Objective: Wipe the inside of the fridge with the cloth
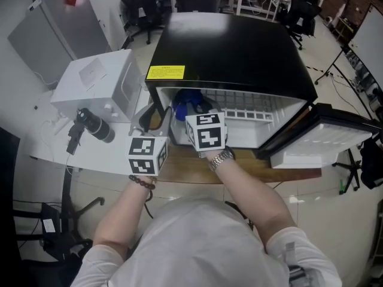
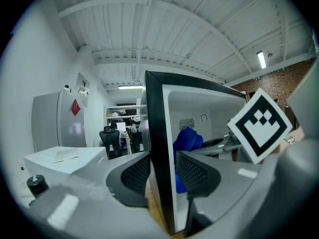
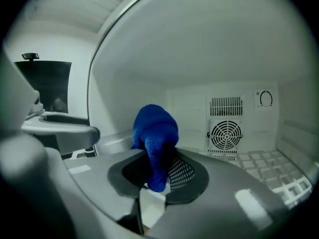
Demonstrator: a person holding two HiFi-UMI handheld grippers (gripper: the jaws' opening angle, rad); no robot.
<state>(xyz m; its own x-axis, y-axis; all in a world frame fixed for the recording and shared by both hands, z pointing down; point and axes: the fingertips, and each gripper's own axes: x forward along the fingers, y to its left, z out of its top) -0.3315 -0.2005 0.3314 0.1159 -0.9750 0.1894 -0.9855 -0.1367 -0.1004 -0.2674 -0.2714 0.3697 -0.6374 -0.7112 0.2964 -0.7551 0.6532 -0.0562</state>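
A small black fridge (image 1: pixel 227 46) stands open on a wooden table, its inside white. My left gripper (image 1: pixel 152 117) straddles the front edge of the fridge's left wall (image 2: pixel 157 148), one pad on the black outer face and one on the white inner face. The right gripper (image 1: pixel 194 109) reaches into the fridge at its left side, shut on a bunched blue cloth (image 3: pixel 155 133). The cloth sticks up from between the pads, close to the left inner wall. That cloth (image 2: pixel 187 141) also shows past the wall in the left gripper view.
The fridge door (image 1: pixel 329 139) hangs open at the right. A fan grille (image 3: pixel 226 133) sits on the back wall, and a white wire shelf (image 3: pixel 269 166) lies at the right inside. A white box-like appliance (image 1: pixel 99 82) and a black lens (image 1: pixel 93 124) stand left of the fridge.
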